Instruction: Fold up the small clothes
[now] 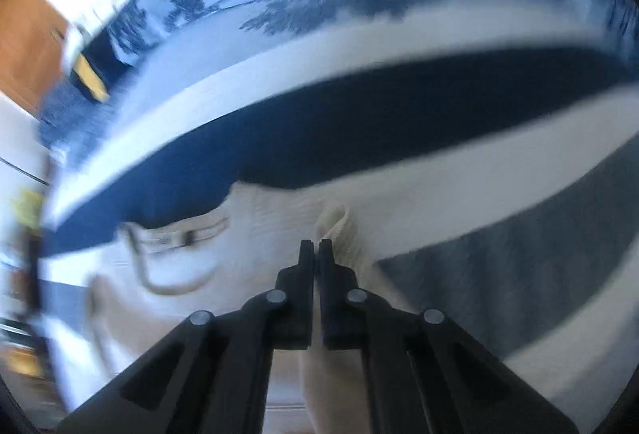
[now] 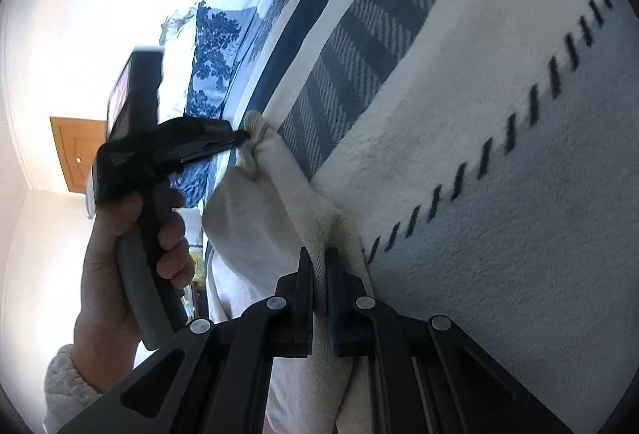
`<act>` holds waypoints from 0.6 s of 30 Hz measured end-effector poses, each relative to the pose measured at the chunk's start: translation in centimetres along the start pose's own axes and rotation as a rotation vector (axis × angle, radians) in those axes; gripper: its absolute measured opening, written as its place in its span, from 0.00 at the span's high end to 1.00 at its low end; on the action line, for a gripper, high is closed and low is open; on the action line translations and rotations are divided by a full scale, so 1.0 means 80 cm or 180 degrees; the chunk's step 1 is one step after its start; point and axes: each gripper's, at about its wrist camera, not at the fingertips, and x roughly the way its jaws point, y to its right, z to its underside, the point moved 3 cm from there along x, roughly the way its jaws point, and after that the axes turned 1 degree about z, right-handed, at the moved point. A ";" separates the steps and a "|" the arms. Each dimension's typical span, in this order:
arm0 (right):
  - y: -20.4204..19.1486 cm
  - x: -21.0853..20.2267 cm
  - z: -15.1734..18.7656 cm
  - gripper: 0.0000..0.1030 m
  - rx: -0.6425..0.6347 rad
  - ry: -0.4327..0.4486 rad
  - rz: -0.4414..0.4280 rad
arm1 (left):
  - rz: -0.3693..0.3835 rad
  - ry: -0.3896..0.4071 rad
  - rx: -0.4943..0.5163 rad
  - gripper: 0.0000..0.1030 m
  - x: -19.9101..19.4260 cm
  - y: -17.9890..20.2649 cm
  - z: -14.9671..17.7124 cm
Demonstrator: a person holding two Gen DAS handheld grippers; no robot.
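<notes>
A small cream garment (image 2: pixel 255 202) hangs stretched between my two grippers over the bed. In the right wrist view my right gripper (image 2: pixel 317 259) is shut on the garment's near edge, which runs up between the pads. A hand (image 2: pixel 108 274) holds my left gripper (image 2: pixel 244 135) farther off, and its tips pinch a bunched corner of the same cloth. In the blurred left wrist view my left gripper (image 1: pixel 316 248) is shut, with a fold of the cream garment (image 1: pixel 259 234) gathered at its tips. A stitched neckline shows to the left of the fingers.
Under the garment lies a white fleece blanket (image 2: pixel 479 194) with dark stitches and a grey striped band (image 2: pixel 359 54). Beyond it is blue-and-white patterned bedding (image 2: pixel 211 46) with a navy stripe (image 1: pixel 359 122). A wooden door (image 2: pixel 76 150) and white walls stand at the left.
</notes>
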 end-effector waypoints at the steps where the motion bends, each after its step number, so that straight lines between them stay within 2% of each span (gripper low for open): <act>1: 0.000 -0.004 -0.002 0.94 0.0009 0.0041 -0.0009 | 0.0304 0.0008 -0.0198 0.98 -0.011 -0.010 -0.007; 2: 0.001 -0.008 -0.003 0.94 0.0019 0.0078 0.0005 | 0.0653 -0.0012 -0.0449 0.98 -0.019 -0.023 -0.016; 3: 0.004 -0.014 -0.002 0.94 0.0028 0.0108 0.0009 | 0.0882 0.0002 -0.0612 0.99 -0.024 -0.031 -0.023; 5: 0.007 -0.021 -0.003 0.94 0.0043 0.0169 0.0002 | 0.0999 0.0123 -0.0799 0.99 -0.032 -0.047 -0.041; 7: 0.004 -0.022 -0.002 0.94 -0.0016 0.0189 0.0064 | 0.0921 0.0165 -0.0810 1.00 -0.024 -0.045 -0.050; 8: 0.001 -0.021 0.000 0.94 -0.0068 0.0186 0.0106 | 0.0729 0.0210 -0.0770 1.00 -0.020 -0.044 -0.050; 9: -0.001 -0.019 0.001 0.94 -0.0118 0.0160 0.0169 | 0.0401 0.0252 -0.0647 1.00 -0.014 -0.042 -0.047; 10: -0.002 -0.014 0.001 0.94 -0.0165 0.0110 0.0253 | 0.0384 0.0234 -0.0595 1.00 -0.015 -0.038 -0.042; 12: 0.004 -0.010 -0.001 0.94 -0.0110 0.0089 0.0264 | 0.0688 0.0098 -0.0706 1.00 -0.007 -0.040 -0.029; 14: 0.008 -0.011 -0.004 0.92 -0.0006 0.0073 0.0134 | 0.0675 0.0121 -0.0659 0.97 -0.010 -0.048 -0.015; 15: 0.009 -0.014 -0.006 0.91 0.0024 0.0084 0.0124 | 0.0634 0.0127 -0.0552 0.89 -0.015 -0.048 -0.002; 16: 0.010 -0.015 -0.007 0.90 0.0026 0.0086 0.0132 | 0.0584 0.0088 -0.0450 0.76 -0.018 -0.050 0.011; 18: 0.011 -0.016 -0.008 0.90 0.0025 0.0084 0.0154 | 0.0537 0.0072 -0.0265 0.69 -0.033 -0.051 0.044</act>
